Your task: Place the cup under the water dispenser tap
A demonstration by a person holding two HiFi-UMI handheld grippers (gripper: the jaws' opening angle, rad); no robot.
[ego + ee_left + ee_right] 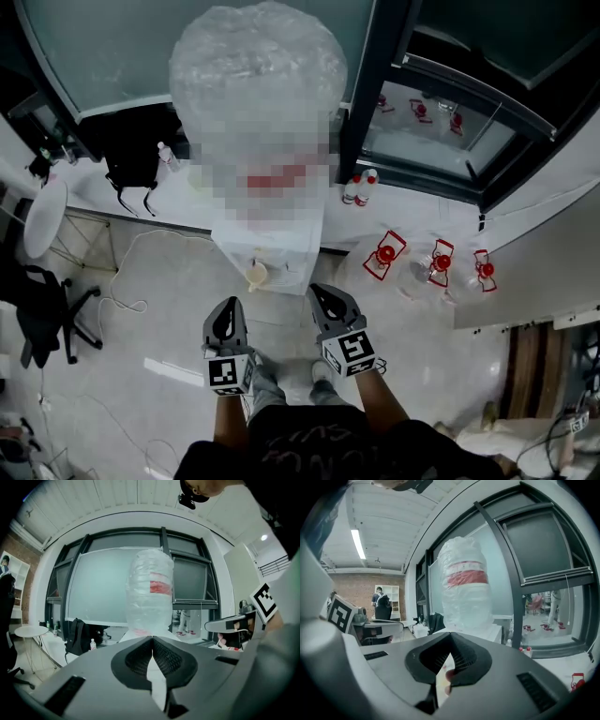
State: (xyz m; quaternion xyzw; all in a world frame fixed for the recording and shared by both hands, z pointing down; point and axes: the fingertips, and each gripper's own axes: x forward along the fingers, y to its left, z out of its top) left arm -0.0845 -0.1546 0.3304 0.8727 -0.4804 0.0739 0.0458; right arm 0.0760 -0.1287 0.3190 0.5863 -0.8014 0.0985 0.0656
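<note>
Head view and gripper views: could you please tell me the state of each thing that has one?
left gripper: shut, empty.
right gripper: shut, empty.
cup: upright at the dispenser front, unheld.
water bottle: mounted on the dispenser, wrapped in plastic.

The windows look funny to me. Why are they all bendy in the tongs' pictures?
Left gripper view: the wide-angle lens bows the window frame, corners go black; right gripper view: same bending, bright ceiling light; head view: lines look straighter.

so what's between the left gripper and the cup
Nothing but a short stretch of floor, seen in the head view between the left gripper and the cup.
</note>
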